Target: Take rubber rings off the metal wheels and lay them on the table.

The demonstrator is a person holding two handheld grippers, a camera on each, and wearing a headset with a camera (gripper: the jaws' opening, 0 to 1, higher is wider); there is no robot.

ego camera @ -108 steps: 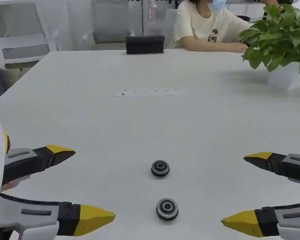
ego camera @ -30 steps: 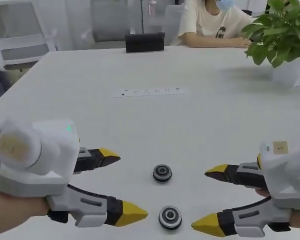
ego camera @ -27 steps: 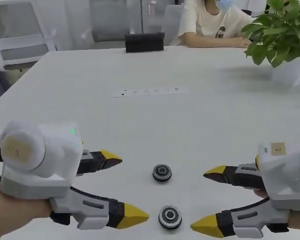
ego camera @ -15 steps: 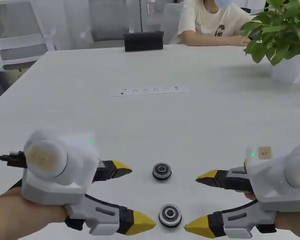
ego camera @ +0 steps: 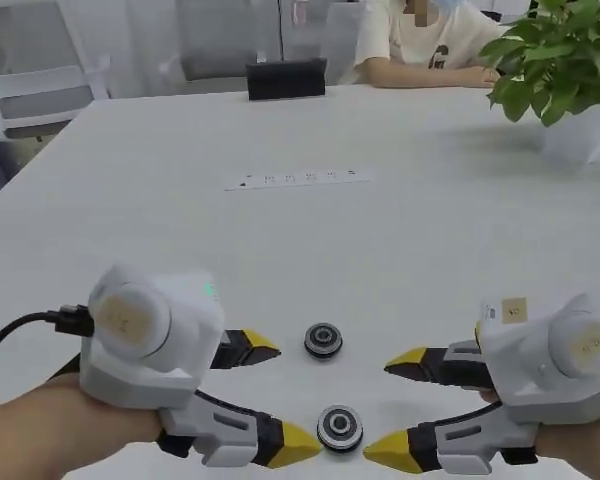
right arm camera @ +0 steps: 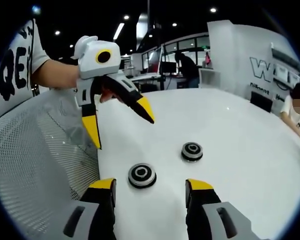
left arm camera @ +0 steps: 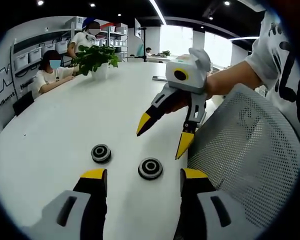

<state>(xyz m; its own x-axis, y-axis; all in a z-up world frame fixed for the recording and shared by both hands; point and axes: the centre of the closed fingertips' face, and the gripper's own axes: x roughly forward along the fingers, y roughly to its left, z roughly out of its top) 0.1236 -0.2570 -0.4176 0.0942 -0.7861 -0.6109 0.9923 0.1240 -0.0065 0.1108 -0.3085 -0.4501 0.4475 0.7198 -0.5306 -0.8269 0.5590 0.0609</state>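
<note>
Two small metal wheels with black rubber rings lie flat on the white table [ego camera: 180, 230]. The far wheel [ego camera: 323, 340] [left arm camera: 101, 153] [right arm camera: 192, 151] lies a short way beyond the near wheel [ego camera: 339, 427] [left arm camera: 150, 168] [right arm camera: 142, 175]. My left gripper [ego camera: 280, 398] [left arm camera: 143, 176] [right arm camera: 123, 132] is open, its yellow tips just left of the near wheel. Opposite it my right gripper [ego camera: 385, 406] [right arm camera: 152, 185] [left arm camera: 161, 142] is open too, with its tips just right of that wheel. Neither gripper touches a wheel.
A white power strip [ego camera: 293, 180] lies mid-table. At the far edge are a black box [ego camera: 285, 78] and a seated person [ego camera: 420, 45]; a potted plant [ego camera: 555, 60] stands far right. A mesh chair back [left arm camera: 250, 150] is close behind the near edge.
Both grippers have come in from the sides of the view toward the near wheel and now flank it closely. The wheels have not moved.
</note>
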